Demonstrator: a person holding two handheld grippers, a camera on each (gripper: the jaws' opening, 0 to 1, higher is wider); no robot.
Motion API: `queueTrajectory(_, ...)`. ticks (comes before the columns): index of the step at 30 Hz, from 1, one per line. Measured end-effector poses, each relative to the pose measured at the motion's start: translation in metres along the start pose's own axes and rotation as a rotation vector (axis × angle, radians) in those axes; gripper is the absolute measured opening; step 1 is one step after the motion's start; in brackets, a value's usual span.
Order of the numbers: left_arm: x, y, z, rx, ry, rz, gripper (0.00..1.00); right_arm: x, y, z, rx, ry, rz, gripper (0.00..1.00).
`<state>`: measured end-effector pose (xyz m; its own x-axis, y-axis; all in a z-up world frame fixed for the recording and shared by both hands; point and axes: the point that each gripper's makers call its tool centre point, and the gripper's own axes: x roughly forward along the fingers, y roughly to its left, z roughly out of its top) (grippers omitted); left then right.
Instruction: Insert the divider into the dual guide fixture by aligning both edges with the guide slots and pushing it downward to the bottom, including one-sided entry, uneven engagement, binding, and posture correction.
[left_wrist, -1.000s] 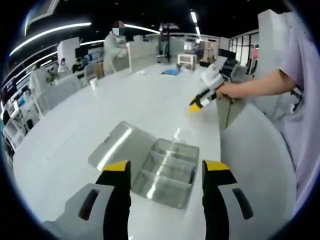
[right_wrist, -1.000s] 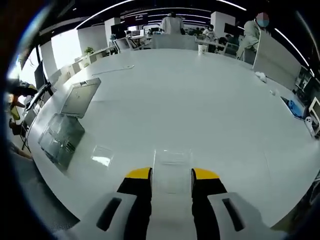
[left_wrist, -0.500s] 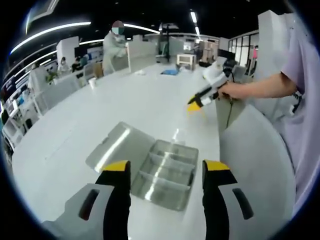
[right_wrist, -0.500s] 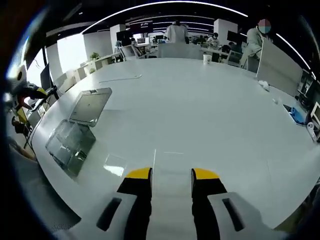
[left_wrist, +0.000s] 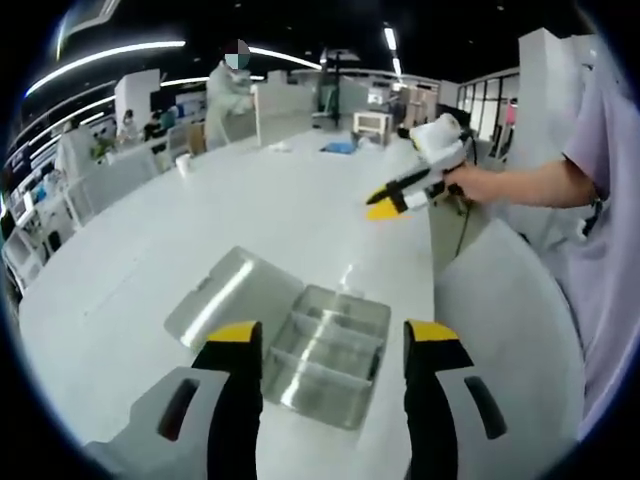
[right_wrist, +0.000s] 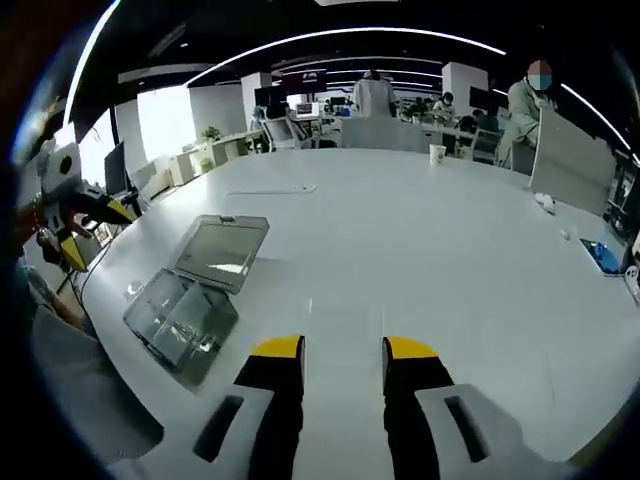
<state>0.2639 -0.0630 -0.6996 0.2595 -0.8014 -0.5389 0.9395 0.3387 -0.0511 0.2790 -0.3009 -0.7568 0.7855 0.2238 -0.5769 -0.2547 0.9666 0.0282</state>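
Lighting and picture quality: bright, even indoor light, soft focus throughout.
Long curved white ceiling light strips (right_wrist: 330, 38) overhead; pale glare on the open clear plastic compartment box (left_wrist: 325, 352); large white round table (right_wrist: 450, 250) nearly shadowless; heavy fisheye bending and blur toward edges.

One clear compartment box (left_wrist: 325, 355), lid open, at 6 o'clock; two grippers: left (left_wrist: 330, 345), right (left_wrist: 385, 208); one white table (left_wrist: 150, 260).

left gripper (left_wrist: 327, 345): grey body, black jaws, yellow tips | right gripper (right_wrist: 341, 348): same colours | person: lilac short sleeve (left_wrist: 600, 120)
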Motion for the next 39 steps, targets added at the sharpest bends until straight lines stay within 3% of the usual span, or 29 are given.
queueTrajectory(10, -0.003, 0.001, 0.0, -0.018, -0.003, 0.006, 0.54, -0.009, 0.042, 0.027, -0.069, -0.098, 0.089, 0.26)
queueTrajectory(18, -0.002, -0.002, 0.0, -0.073, -0.015, -0.001, 0.5, -0.012, 0.078, 0.031, -0.128, -0.133, 0.163, 0.26)
queueTrajectory(32, 0.004, -0.009, 0.016, -0.12, -0.045, -0.033, 0.4, -0.019, 0.138, 0.046, -0.244, -0.202, 0.266, 0.26)
queueTrajectory(39, 0.01, -0.017, 0.033, -0.169, -0.102, -0.058, 0.29, -0.021, 0.161, 0.053, -0.287, -0.233, 0.305, 0.26)
